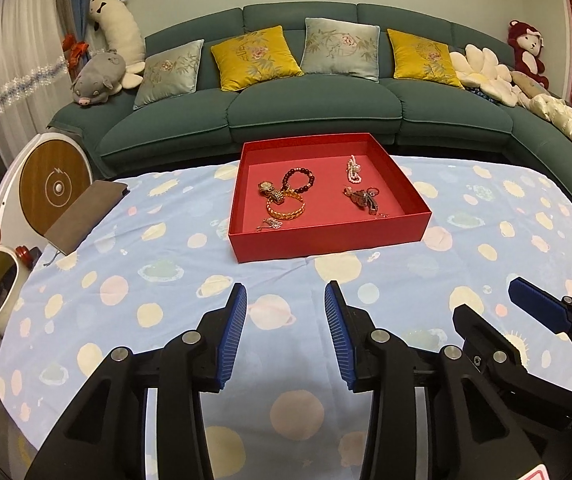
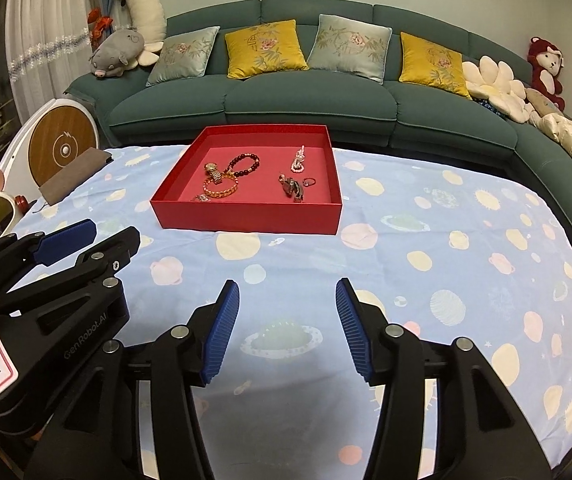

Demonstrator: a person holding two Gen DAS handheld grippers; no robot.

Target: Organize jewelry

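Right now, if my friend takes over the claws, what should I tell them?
Left claw: open, holding nothing, above the tablecloth.
Right claw: open, holding nothing, beside it.
The red box sits ahead of both with the jewelry inside: watch, gold bracelet, dark bead bracelet, pearl string, ring.
Done: cannot tell.
Left: sort the pieces.

Ahead of both claws, a table under a pale blue cloth (image 1: 157, 248) printed with planets carries a shallow red tray (image 1: 326, 236) straight beyond the jaws, while a brown pouch (image 1: 85, 216) lies at the cloth's edge far off to their left
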